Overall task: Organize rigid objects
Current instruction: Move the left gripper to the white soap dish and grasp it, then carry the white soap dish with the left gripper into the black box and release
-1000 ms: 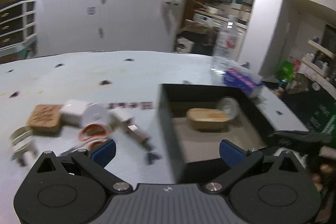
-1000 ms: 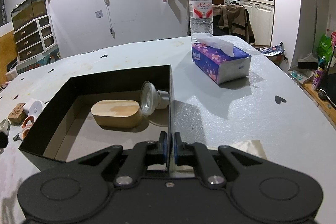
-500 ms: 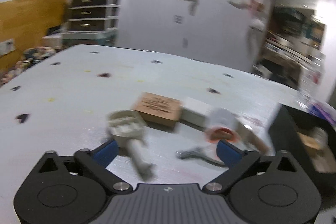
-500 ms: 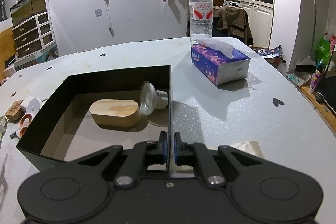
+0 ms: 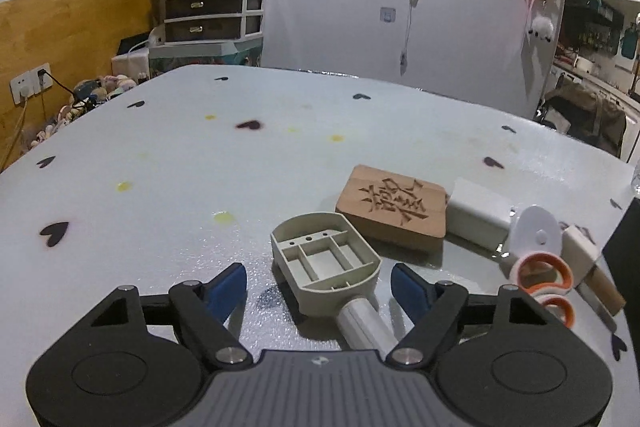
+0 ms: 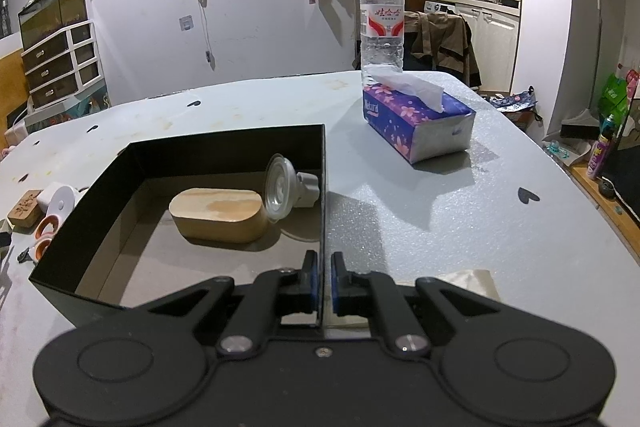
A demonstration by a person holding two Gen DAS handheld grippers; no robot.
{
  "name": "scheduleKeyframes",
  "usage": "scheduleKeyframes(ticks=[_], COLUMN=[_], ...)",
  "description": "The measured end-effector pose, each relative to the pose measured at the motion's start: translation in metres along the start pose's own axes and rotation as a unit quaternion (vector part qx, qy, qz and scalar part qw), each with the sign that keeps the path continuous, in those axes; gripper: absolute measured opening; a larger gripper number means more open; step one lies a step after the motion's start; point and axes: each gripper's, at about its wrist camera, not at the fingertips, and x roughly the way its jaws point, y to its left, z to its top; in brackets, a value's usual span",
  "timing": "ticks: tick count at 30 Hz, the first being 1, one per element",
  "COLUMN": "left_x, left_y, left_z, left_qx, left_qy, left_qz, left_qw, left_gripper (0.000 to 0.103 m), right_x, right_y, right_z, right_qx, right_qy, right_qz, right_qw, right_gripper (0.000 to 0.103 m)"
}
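Beige paddle-shaped tool (image 5: 326, 263) between closing left fingers (image 5: 226, 287), seemingly untouched, right fingers (image 6: 310, 281) clamping black box (image 6: 322, 187) wall

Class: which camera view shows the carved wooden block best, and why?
The left wrist view: the carved wooden block lies close, unobstructed, its engraved character clear. In the right wrist view it is small at the left edge, partly cropped, its carving barely visible.
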Motion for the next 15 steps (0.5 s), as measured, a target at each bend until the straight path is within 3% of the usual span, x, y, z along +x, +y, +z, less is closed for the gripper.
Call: scheduleKeyframes(ticks=[5, 7, 15], left_x=[0.009, 0.013, 0.008], left_y=[0.001, 0.000, -0.005], left_z=[0.007, 0.009, 0.009], left_qx=[-0.002, 0.005, 0.021], left_qy=[-0.009, -0.009, -0.006], left_qz=[0.007, 0.007, 0.002], left_qw=[0.9999, 0.9999, 0.9997], left_gripper=[0.075, 0.065, 0.064], right_x=[0.000, 0.000, 0.000], right_y=[0.000, 0.000, 0.000], right_z=[0.000, 0.000, 0.000], right_qx=[0.000, 0.001, 0.001], right_qy=[0.000, 0.000, 0.000], right_qz=[0.000, 0.000, 0.001], right_qw=[1.000, 1.000, 1.000], right_gripper=[0.007, 0.007, 0.007])
